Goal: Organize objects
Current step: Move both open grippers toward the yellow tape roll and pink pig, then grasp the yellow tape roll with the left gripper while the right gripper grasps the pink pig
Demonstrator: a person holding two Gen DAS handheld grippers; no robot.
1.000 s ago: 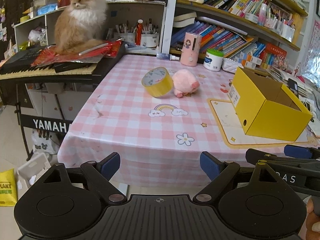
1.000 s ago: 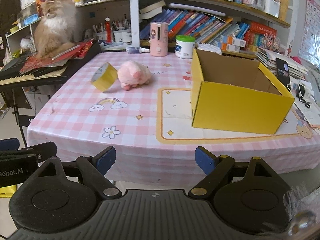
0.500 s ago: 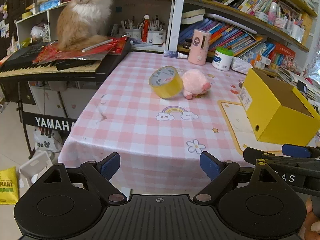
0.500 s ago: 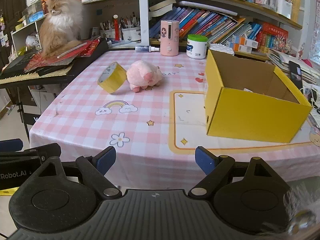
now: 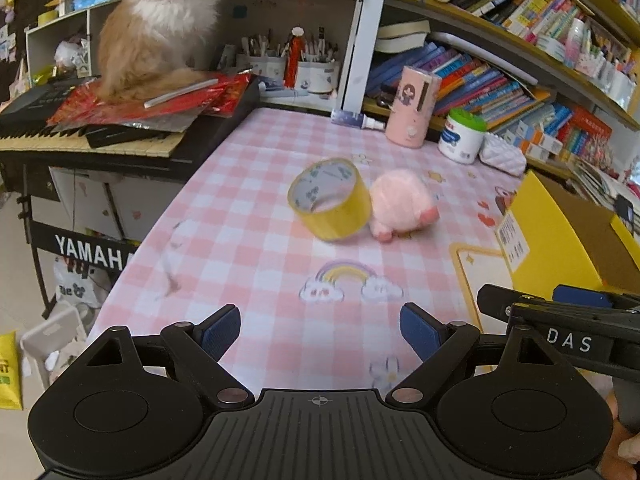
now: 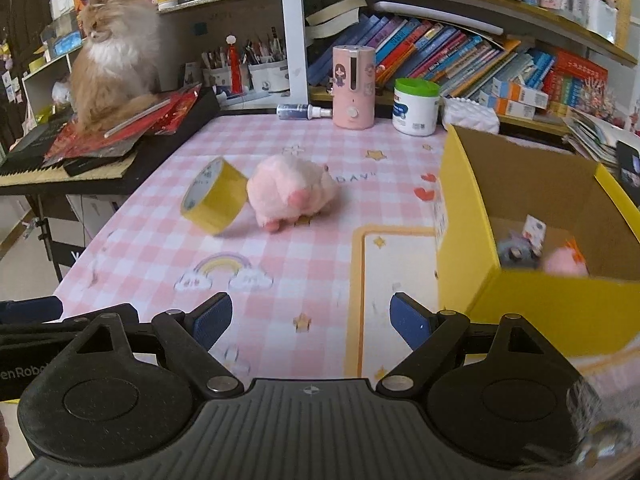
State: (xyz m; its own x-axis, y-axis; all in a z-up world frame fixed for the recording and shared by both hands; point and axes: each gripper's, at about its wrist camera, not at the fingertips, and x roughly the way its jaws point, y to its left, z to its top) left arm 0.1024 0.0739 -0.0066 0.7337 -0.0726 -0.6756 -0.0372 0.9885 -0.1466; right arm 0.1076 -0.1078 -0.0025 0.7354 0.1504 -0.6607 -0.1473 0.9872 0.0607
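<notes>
Both tools, left [image 5: 320,330] and right [image 6: 310,320], are coming closer, wide open and empty, and bumping the tape [image 5: 330,204] leaning on the pig [image 5: 402,204] mid-tabletop [image 5: 248,240] could roll it off.

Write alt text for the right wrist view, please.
An open, empty right tool hovers over a pink checked tablecloth, facing a yellow tape roll touching a pink plush pig. A yellow cardboard box holding small items stands right; a fluffy cat watches.

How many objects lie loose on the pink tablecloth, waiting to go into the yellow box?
2: the yellow tape roll, tilted on its edge, and the pink plush toy right beside it. The yellow box already holds small items; its near wall may hide more.
</notes>
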